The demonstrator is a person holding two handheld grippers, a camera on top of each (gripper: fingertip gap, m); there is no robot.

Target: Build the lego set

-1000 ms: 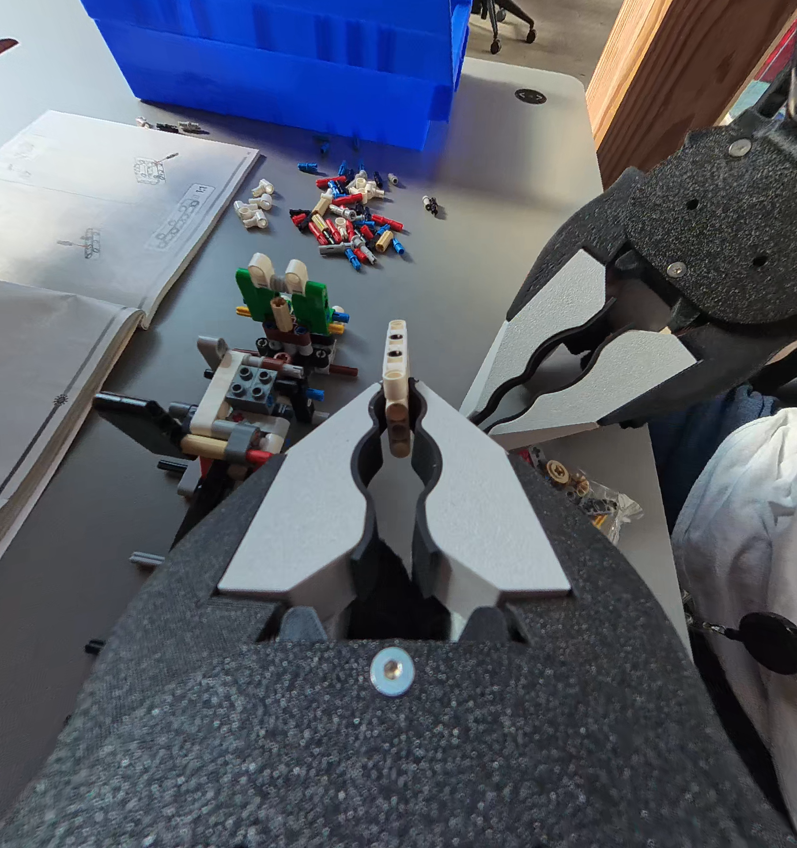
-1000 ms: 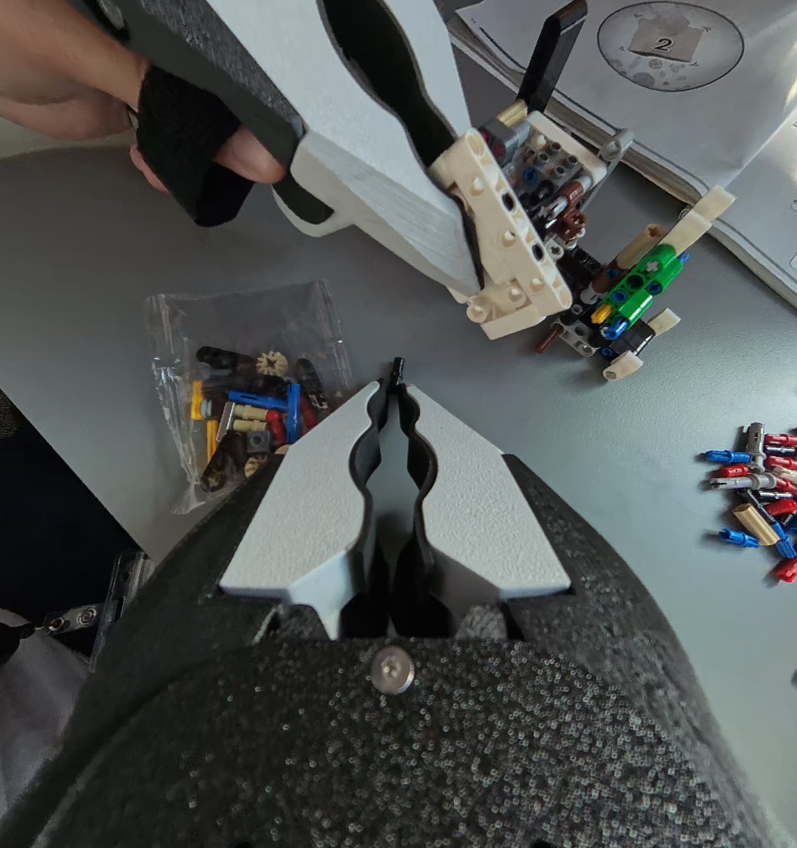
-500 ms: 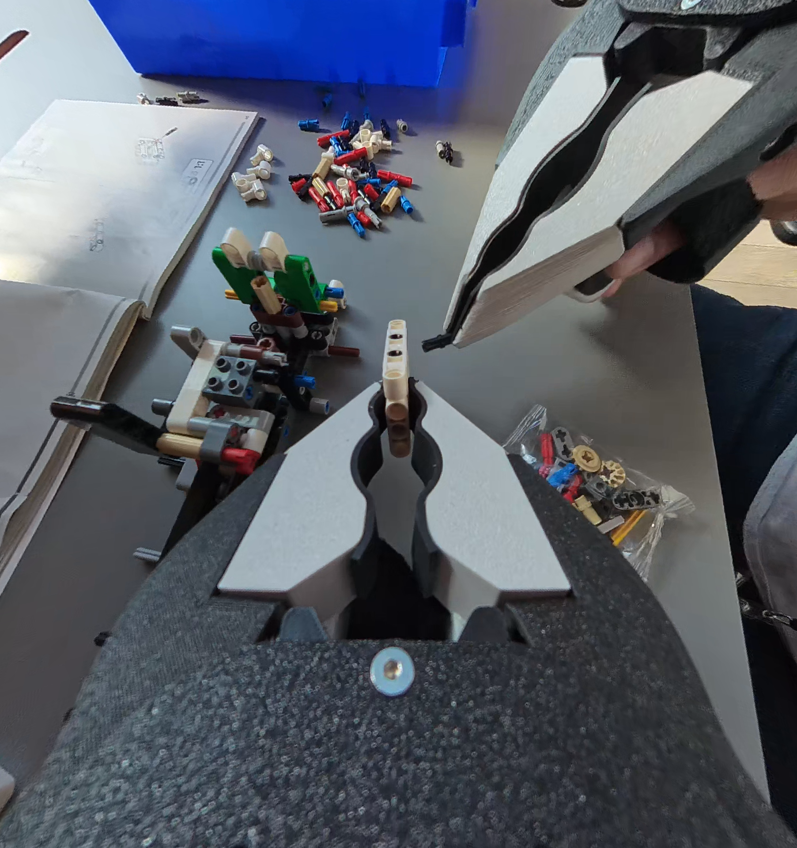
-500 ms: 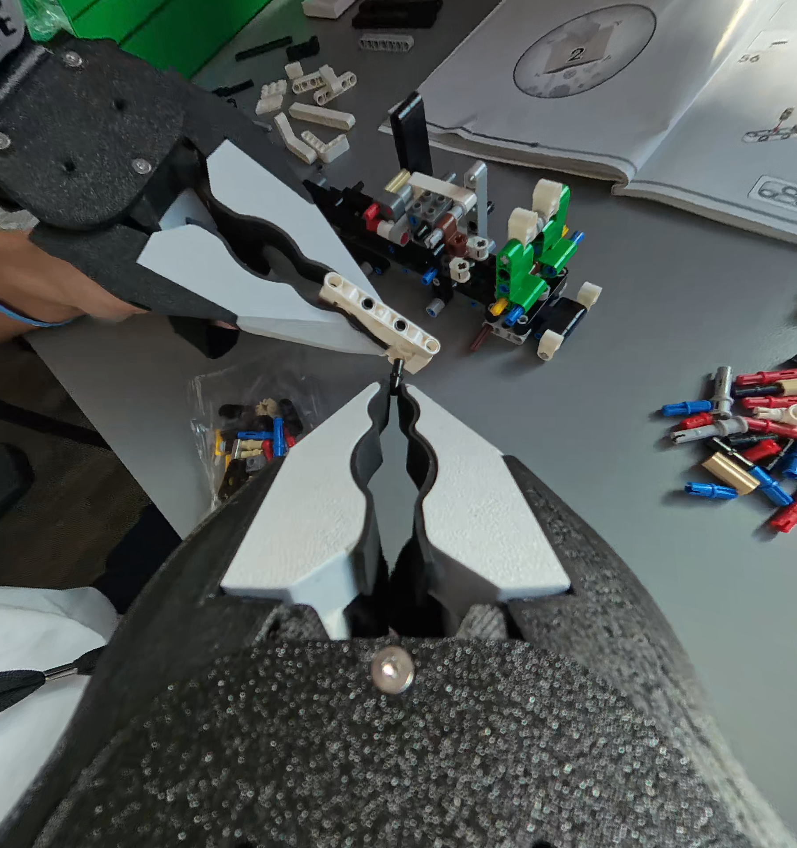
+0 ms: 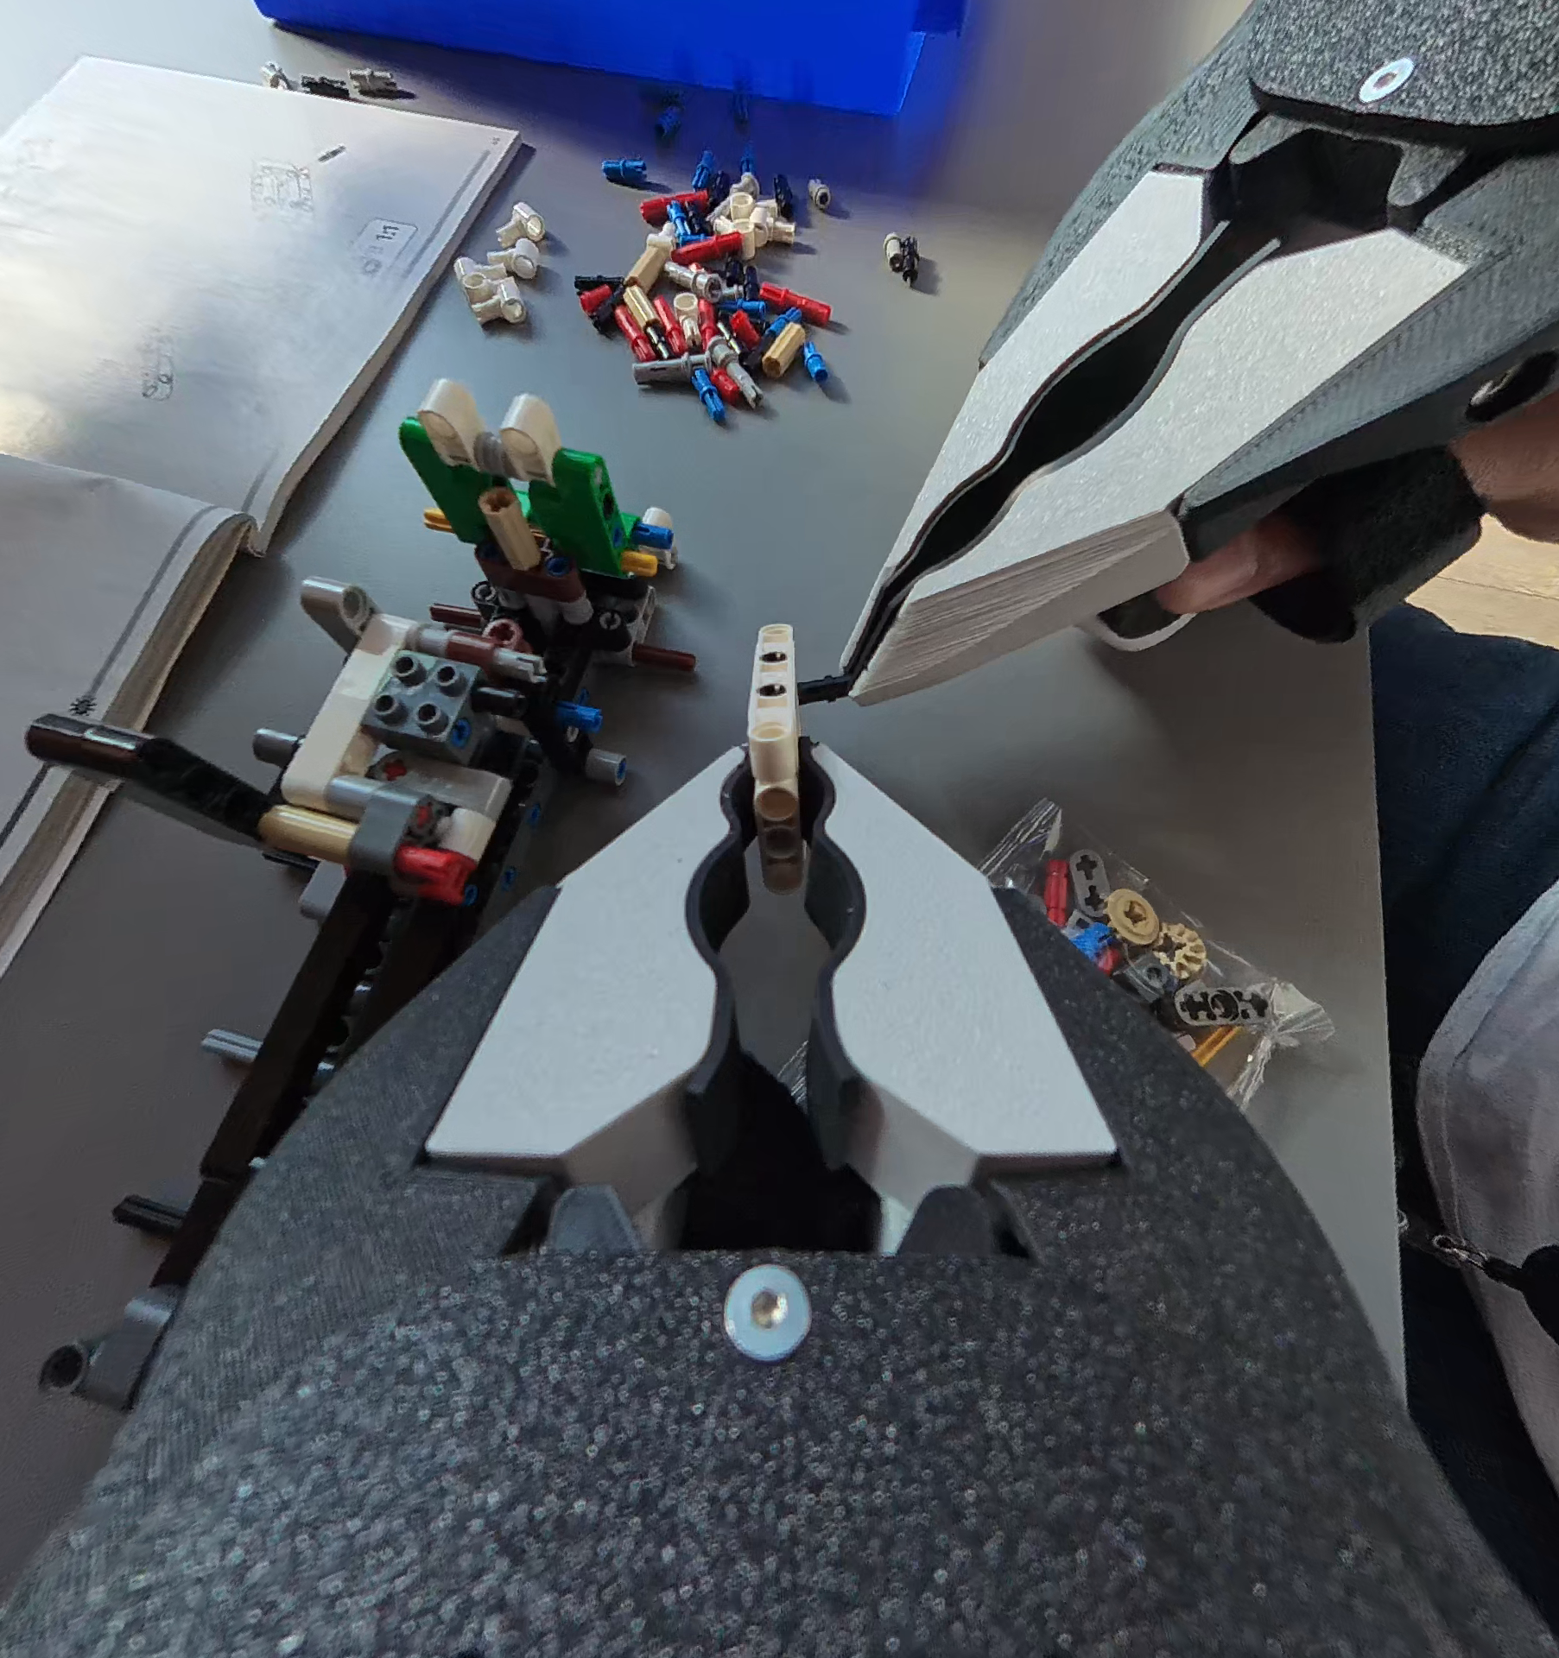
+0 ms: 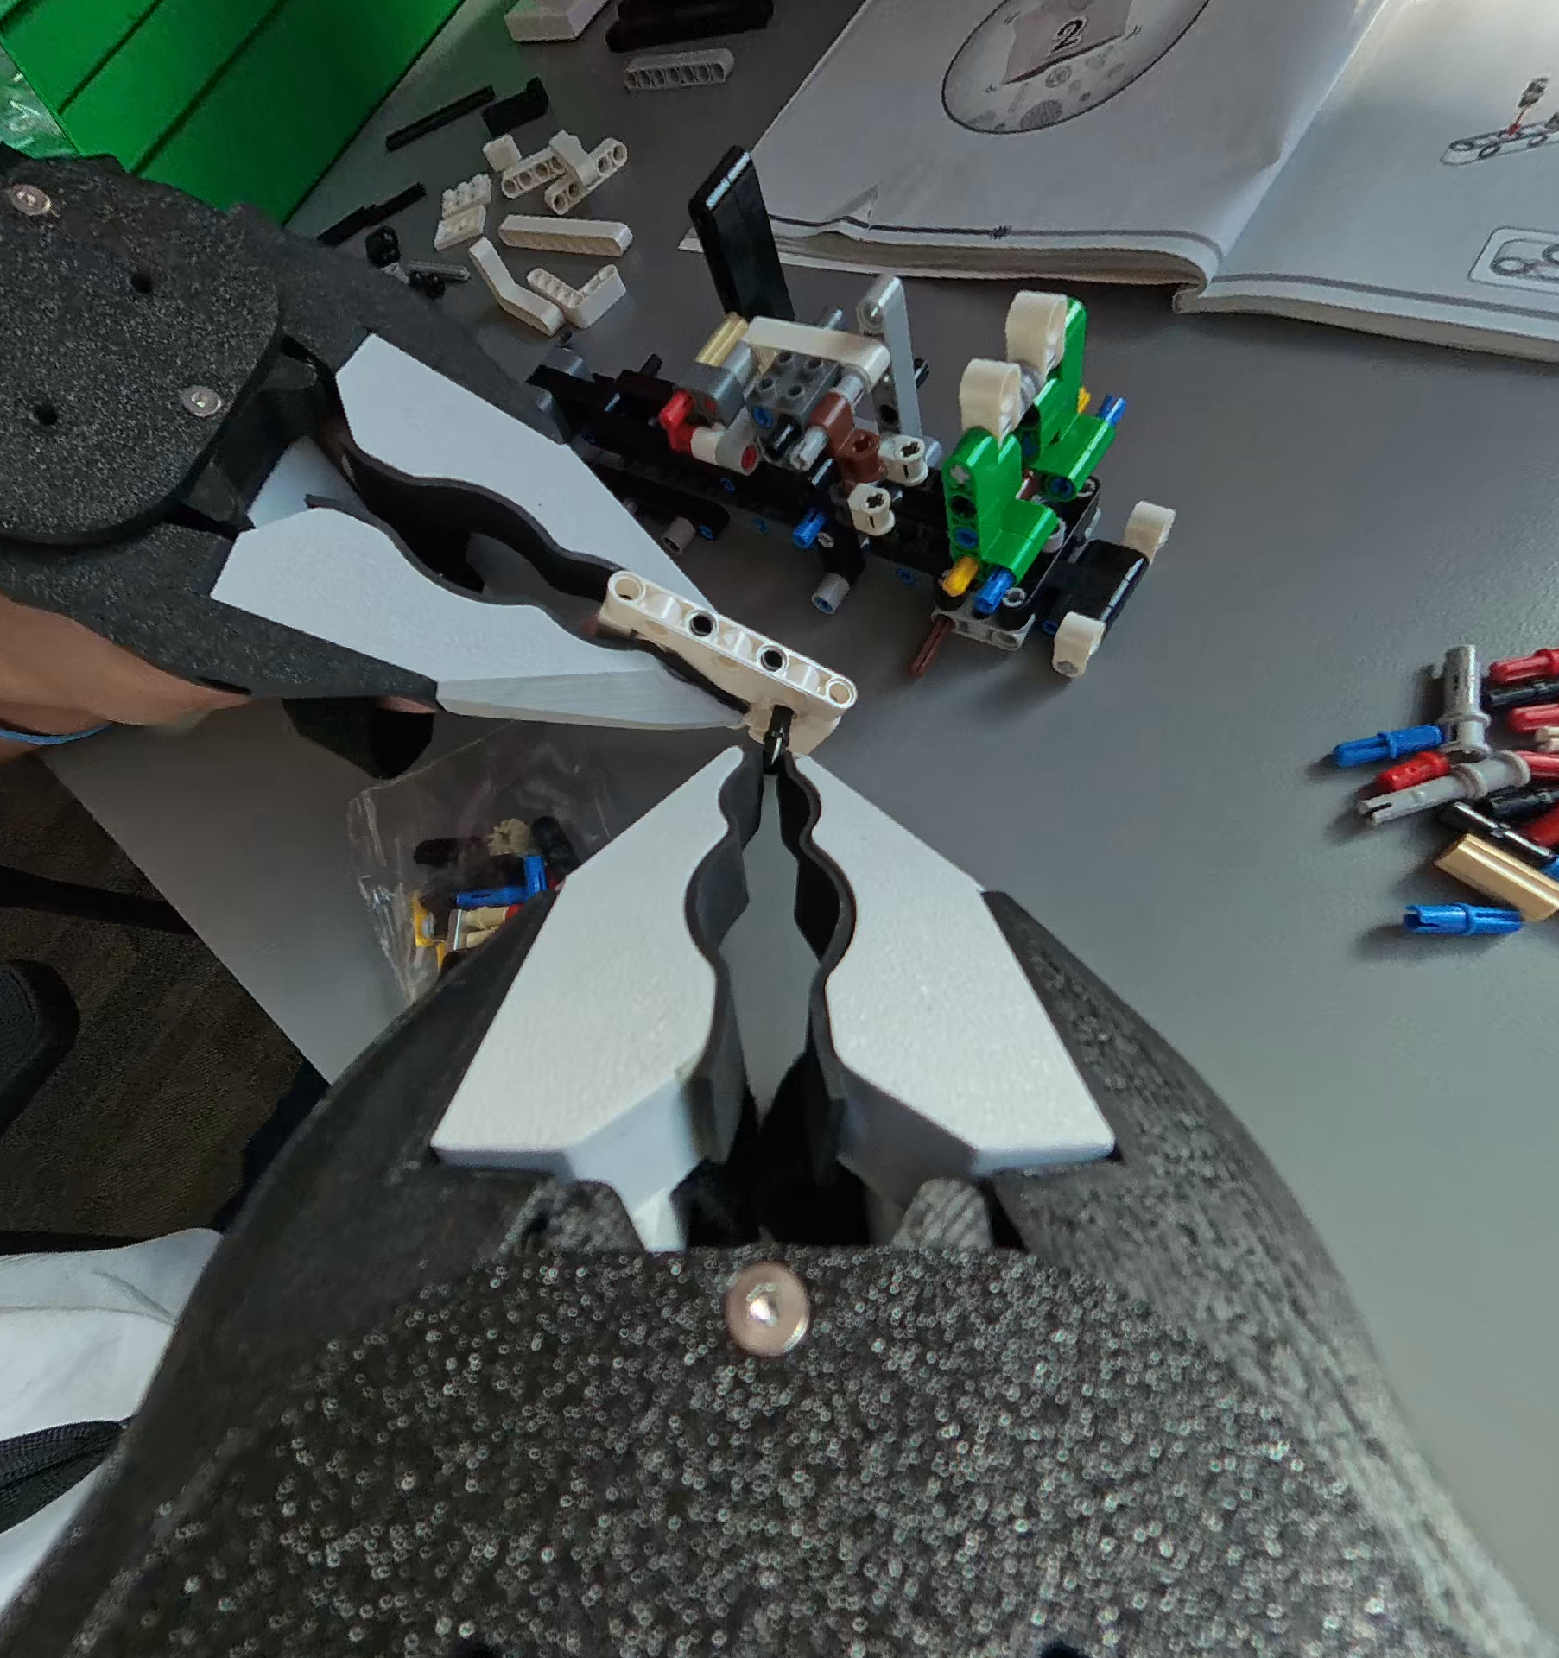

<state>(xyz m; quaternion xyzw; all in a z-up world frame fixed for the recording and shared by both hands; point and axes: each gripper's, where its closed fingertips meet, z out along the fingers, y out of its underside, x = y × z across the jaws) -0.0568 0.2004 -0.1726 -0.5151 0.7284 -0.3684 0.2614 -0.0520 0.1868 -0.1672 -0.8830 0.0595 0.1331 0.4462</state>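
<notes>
My left gripper (image 5: 776,763) is shut on a cream perforated beam (image 5: 774,709) and holds it above the grey table. The beam also shows in the right wrist view (image 6: 731,650). My right gripper (image 6: 771,758) is shut on a small black pin (image 6: 777,728). The pin's free end touches the side of the beam near its far end. In the left wrist view the right gripper (image 5: 852,686) comes in from the upper right with the pin (image 5: 820,689) at its tip. A part-built brick model (image 5: 452,682) with green parts stands left of the beam.
A heap of loose red, blue and tan pins (image 5: 713,296) lies behind the model. A clear bag of parts (image 5: 1161,960) lies at the table's right edge. An open instruction booklet (image 5: 174,269) lies left. A blue bin (image 5: 632,36) stands behind, a green box (image 6: 174,81) beyond loose cream beams (image 6: 542,233).
My right gripper has swung round and closed in on the beam, so the black pin now meets the beam's side. My left gripper keeps hold of the beam and has barely moved.
</notes>
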